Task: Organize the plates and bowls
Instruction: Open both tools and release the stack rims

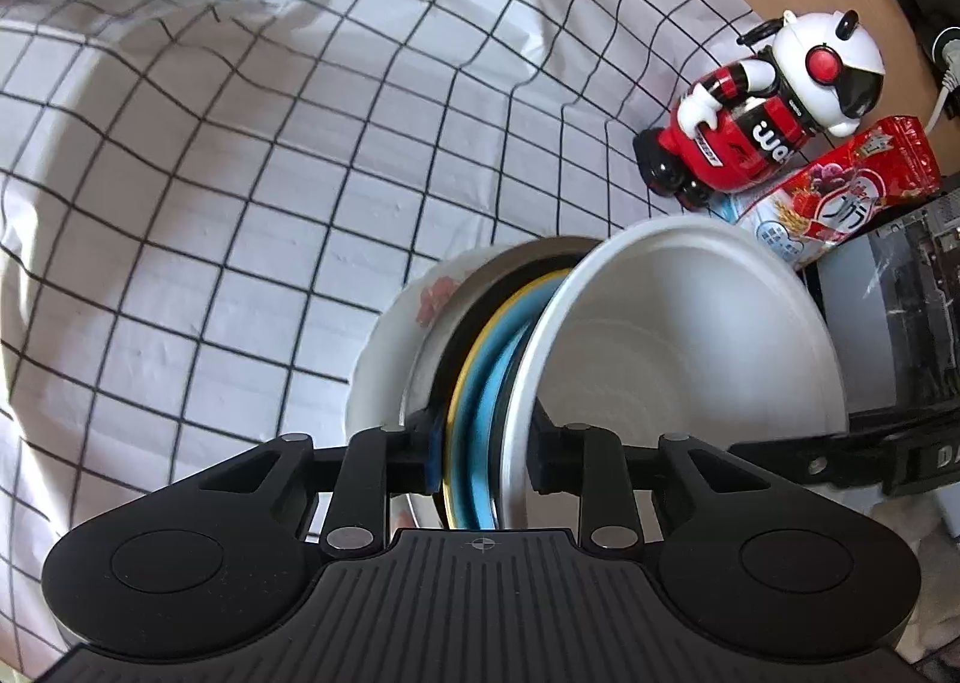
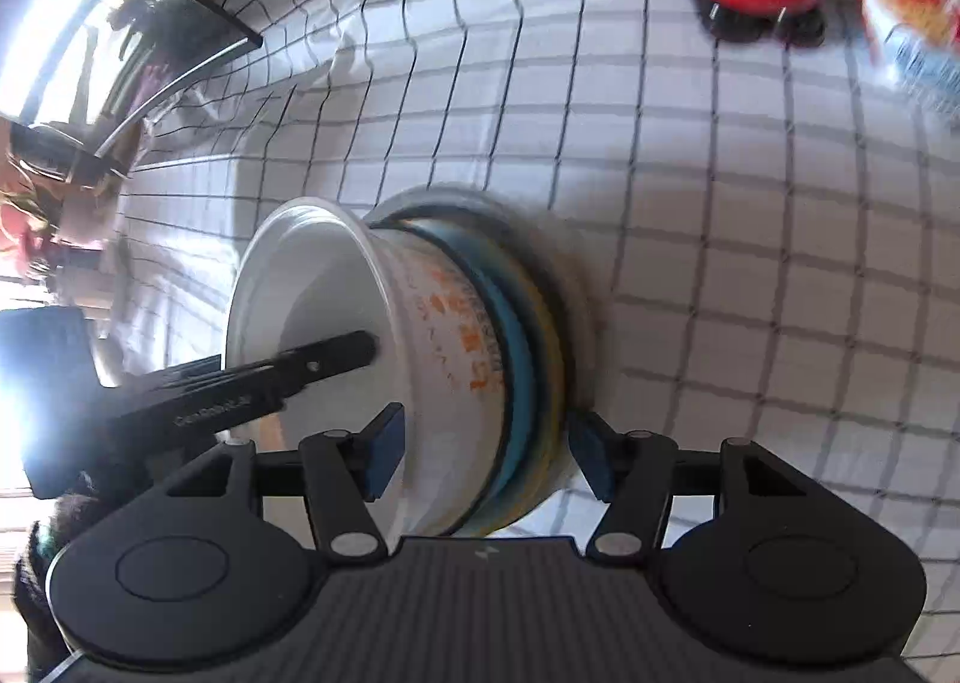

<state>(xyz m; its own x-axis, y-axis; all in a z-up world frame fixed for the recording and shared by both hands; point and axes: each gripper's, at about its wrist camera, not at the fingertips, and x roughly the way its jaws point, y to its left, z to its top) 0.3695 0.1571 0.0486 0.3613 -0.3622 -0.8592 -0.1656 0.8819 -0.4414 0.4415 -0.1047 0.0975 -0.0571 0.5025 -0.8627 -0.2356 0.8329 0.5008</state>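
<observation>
A stack of dishes is held on edge above the checked cloth: a white bowl (image 1: pixel 690 335), a blue plate with a yellow rim (image 1: pixel 480 383), a dark dish and a white flowered plate (image 1: pixel 396 347). My left gripper (image 1: pixel 483 458) is shut on the stack, one pad inside the bowl's rim, one against the plates. In the right wrist view the white bowl (image 2: pixel 432 335) with orange print and the blue plate (image 2: pixel 522 377) sit between the fingers of my right gripper (image 2: pixel 486 452), which straddles the stack with its pads apart from it.
A red and white robot toy (image 1: pixel 762 107) and a red snack packet (image 1: pixel 840 185) lie on the checked cloth (image 1: pixel 240 203) to the right. A dark box (image 1: pixel 888 311) stands at the right edge. A shiny appliance (image 2: pixel 90 53) stands at the right wrist view's left.
</observation>
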